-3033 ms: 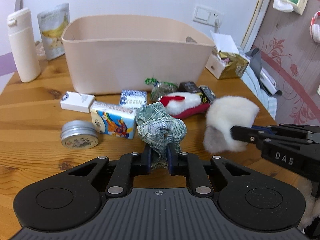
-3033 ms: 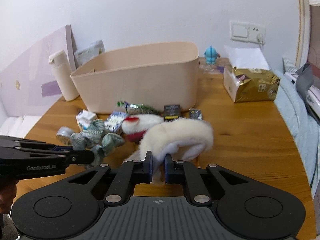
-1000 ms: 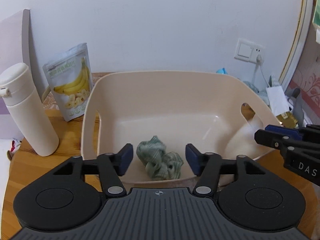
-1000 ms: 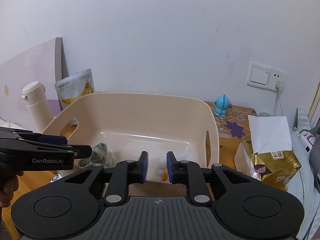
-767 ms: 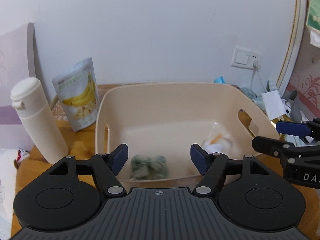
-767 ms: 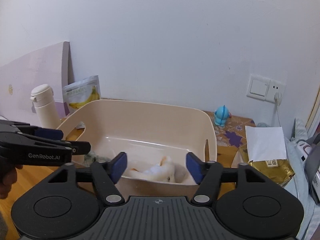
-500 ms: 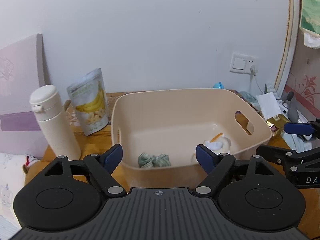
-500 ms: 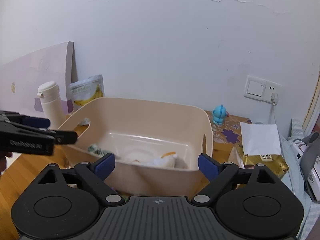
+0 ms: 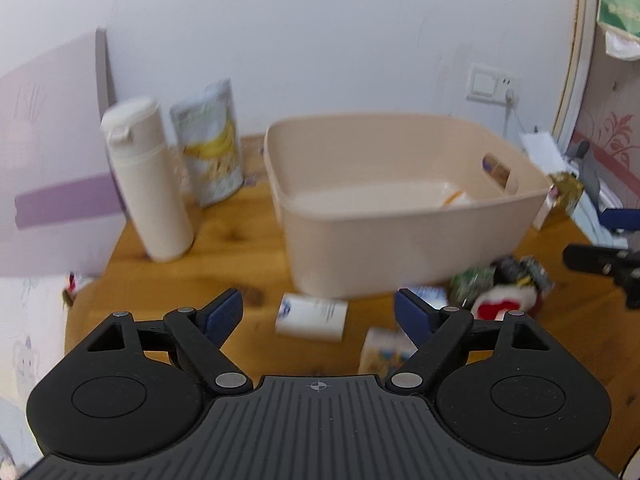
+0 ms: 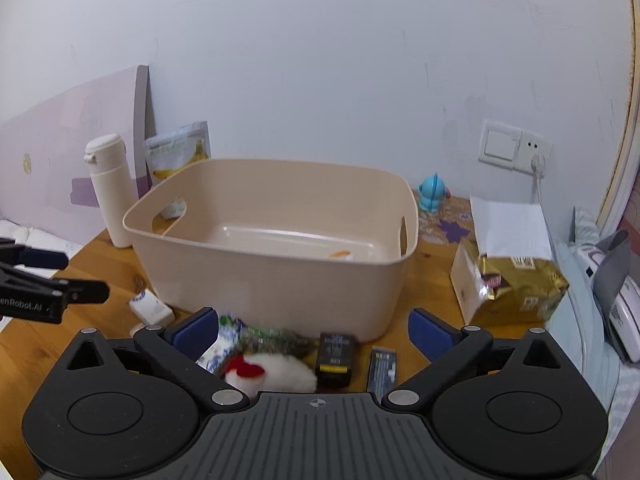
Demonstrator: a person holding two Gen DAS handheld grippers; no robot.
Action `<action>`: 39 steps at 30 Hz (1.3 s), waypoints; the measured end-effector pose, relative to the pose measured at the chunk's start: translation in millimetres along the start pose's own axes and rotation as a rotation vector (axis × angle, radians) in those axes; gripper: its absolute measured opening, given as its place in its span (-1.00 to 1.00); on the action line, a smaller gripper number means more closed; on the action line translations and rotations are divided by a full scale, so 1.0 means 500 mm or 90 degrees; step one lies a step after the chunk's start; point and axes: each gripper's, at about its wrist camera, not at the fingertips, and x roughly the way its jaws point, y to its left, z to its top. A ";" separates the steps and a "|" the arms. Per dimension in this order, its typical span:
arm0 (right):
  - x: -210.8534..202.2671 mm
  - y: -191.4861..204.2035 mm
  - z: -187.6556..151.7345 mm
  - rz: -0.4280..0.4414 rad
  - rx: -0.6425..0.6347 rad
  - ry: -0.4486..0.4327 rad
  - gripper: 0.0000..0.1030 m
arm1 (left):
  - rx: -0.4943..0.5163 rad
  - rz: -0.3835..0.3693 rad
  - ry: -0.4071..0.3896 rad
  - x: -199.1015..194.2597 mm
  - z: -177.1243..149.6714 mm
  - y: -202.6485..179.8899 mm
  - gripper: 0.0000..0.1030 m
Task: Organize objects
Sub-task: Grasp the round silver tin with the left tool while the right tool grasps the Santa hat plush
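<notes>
One beige bin (image 10: pixel 276 272) at frame centre on a wooden table (image 10: pixel 430 276), two handle slots in its end walls; inside, only a white lump with an orange streak (image 10: pixel 342 255) visible near the right wall, the rest of the floor hidden by the near wall. One white bottle (image 10: pixel 107 190) and one banana pouch (image 10: pixel 178 152) upright at upper left, behind the bin. One gold bag (image 10: pixel 516 284) at right; one blue figurine (image 10: pixel 432 193) behind the bin's right corner. Loose before the bin, lower centre: one white box (image 10: pixel 151 307), one blue-white packet (image 10: pixel 218 344), one green wrapper (image 10: pixel 274 336), one red-and-white plush (image 10: pixel 270 372), two dark cartons (image 10: pixel 335 356). Left gripper (image 9: pixel 319 312) and right gripper (image 10: pixel 314 332): jaws spread wide, holding nothing, above the loose items.
</notes>
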 end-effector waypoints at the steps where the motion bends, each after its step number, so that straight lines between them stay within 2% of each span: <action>1: 0.001 0.001 -0.006 0.001 0.002 0.004 1.00 | -0.002 0.000 0.007 0.002 -0.010 0.007 0.64; 10: 0.027 0.020 -0.050 0.017 0.004 0.040 1.00 | -0.001 -0.006 0.063 0.012 -0.091 0.049 0.63; 16: 0.048 0.034 -0.072 0.022 0.006 0.055 1.00 | -0.002 -0.018 0.066 0.032 -0.126 0.055 0.62; 25: 0.080 0.043 -0.093 0.017 0.018 0.061 1.00 | -0.004 -0.030 0.077 0.070 -0.137 0.049 0.26; 35: 0.121 0.054 -0.097 0.018 0.012 0.065 1.00 | 0.007 -0.021 0.062 0.087 -0.134 0.049 0.03; 39: 0.134 0.054 -0.096 0.016 0.015 0.068 0.85 | 0.005 -0.017 0.060 0.092 -0.130 0.051 -0.21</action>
